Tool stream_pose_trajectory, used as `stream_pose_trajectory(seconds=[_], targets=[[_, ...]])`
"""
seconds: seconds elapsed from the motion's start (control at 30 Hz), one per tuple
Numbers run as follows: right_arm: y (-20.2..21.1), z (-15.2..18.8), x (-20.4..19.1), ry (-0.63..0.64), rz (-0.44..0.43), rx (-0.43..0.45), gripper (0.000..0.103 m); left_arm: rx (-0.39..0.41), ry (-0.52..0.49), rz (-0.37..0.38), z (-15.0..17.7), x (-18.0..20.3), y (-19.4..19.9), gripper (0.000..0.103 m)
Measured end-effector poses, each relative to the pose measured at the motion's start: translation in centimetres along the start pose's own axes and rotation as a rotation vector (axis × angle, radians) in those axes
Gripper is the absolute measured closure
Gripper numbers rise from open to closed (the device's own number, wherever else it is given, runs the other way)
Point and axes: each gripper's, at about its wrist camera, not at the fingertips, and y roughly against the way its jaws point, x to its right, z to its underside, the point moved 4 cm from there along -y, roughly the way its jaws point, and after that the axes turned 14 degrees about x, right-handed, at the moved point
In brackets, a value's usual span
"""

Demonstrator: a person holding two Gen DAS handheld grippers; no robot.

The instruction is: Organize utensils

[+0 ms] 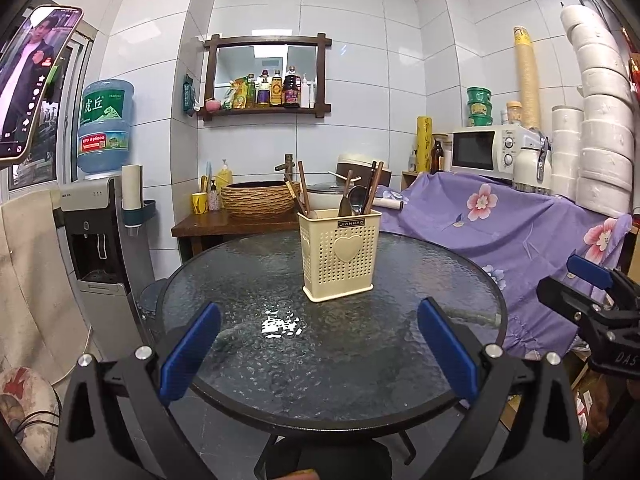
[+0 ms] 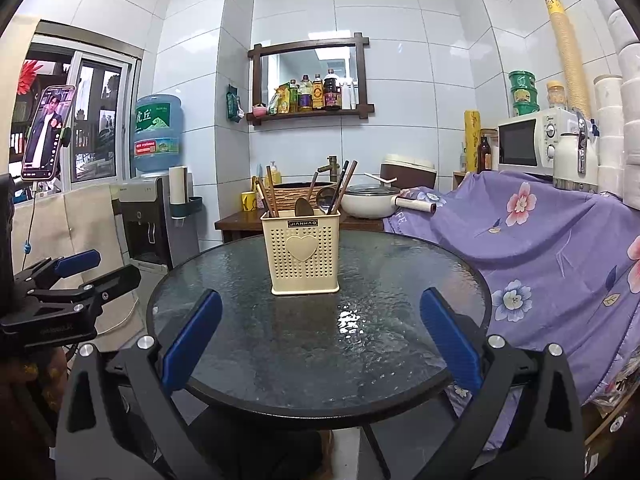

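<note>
Both the left tongs (image 1: pixel 318 350) and right tongs (image 2: pixel 320 342) gape wide and empty over the near edge of the round textured-glass bench (image 1: pixel 248 356). The cream perforated plastic utensil holder (image 1: pixel 339 254) stands mid-bench, wooden chopsticks (image 1: pixel 303 192) and metal spoons (image 1: pixel 356 200) upright inside. The utensils look light, stiff and slippery; pinching their upper shafts seems best.

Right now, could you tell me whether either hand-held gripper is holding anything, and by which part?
Nothing is held: the left hand-held gripper and right hand-held gripper are both open above the glass table.
</note>
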Motion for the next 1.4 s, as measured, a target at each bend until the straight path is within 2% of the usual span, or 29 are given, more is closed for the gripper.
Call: stream_pose_trajectory(seconds=[1.4], targets=[[-0.7, 0.8, 0.3, -0.009, -0.007, -0.041, 0.005, -0.005, -0.042, -0.019, 0.2, 1.2, -0.3, 0.006]])
